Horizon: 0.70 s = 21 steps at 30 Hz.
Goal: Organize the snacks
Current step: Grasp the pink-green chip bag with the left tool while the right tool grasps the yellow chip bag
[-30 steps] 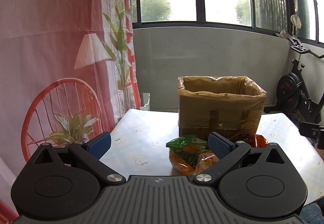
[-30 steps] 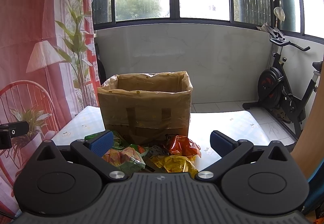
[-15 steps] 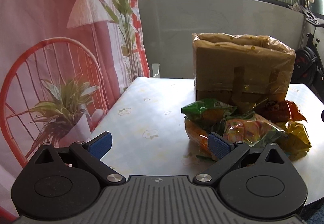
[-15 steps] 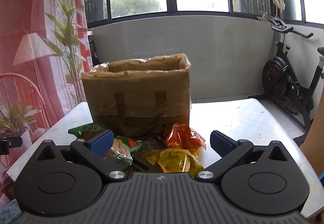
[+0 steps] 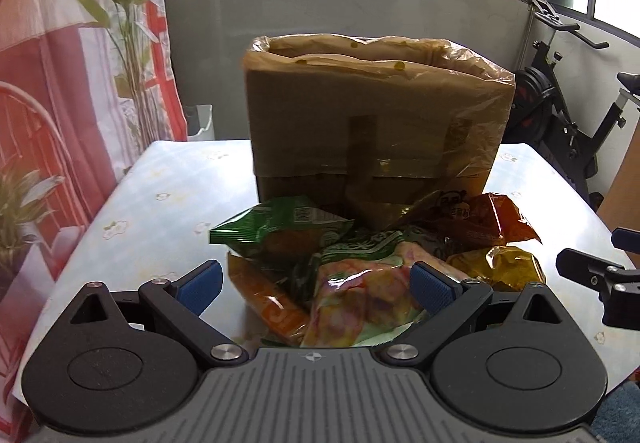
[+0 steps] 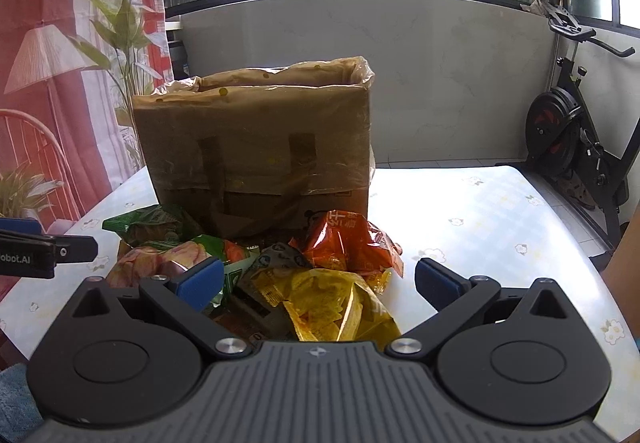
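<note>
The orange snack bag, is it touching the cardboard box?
Cannot tell. In the right wrist view the orange snack bag overlaps the cardboard box base, showing neither contact nor gap.

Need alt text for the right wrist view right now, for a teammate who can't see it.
Open right gripper poised over a pile of snack packets, a yellow packet between its blue fingers, an orange packet behind. A plastic-lined cardboard box stands beyond on the floral table.

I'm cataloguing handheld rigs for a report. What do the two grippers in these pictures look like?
Both look identical: the left gripper and the right gripper each have a ribbed grey centre body with a small compass-like mark, two round black housings, black linkage arms with silver pivot screws, and textured blue finger pads. White lettering ending "obot.AI" shows on the left one's side in the right wrist view. No cables or sleeves visible.
</note>
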Each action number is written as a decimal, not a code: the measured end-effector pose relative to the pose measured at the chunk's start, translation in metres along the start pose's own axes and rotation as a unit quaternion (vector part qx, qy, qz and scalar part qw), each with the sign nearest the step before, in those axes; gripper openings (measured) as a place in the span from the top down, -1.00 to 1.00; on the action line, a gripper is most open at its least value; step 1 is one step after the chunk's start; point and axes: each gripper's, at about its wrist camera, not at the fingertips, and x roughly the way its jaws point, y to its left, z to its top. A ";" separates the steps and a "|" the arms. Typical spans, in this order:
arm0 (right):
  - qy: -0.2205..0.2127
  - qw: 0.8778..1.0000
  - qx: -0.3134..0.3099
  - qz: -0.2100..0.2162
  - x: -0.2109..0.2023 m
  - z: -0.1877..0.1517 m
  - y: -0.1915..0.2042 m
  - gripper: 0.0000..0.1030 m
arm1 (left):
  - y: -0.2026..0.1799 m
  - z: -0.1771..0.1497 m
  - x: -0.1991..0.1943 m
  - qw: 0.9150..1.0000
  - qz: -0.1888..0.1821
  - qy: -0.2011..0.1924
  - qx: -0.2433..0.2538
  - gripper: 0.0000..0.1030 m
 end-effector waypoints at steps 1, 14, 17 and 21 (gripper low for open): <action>0.002 1.000 0.000 -0.001 0.002 0.001 -0.002 -1.00 | -0.003 0.002 0.009 1.000 -0.006 0.006 -0.002 -0.96; 0.026 1.000 0.006 -0.004 0.028 -0.002 -0.033 -1.00 | -0.011 0.000 0.081 0.990 -0.051 0.111 -0.074 -0.95; 0.030 0.999 0.015 -0.001 0.033 -0.001 -0.040 -1.00 | 0.007 -0.007 0.089 0.978 -0.074 0.134 -0.141 -0.96; 0.037 0.999 0.014 0.006 0.042 -0.002 -0.041 -1.00 | 0.015 -0.017 0.096 0.973 -0.082 0.142 -0.161 -0.98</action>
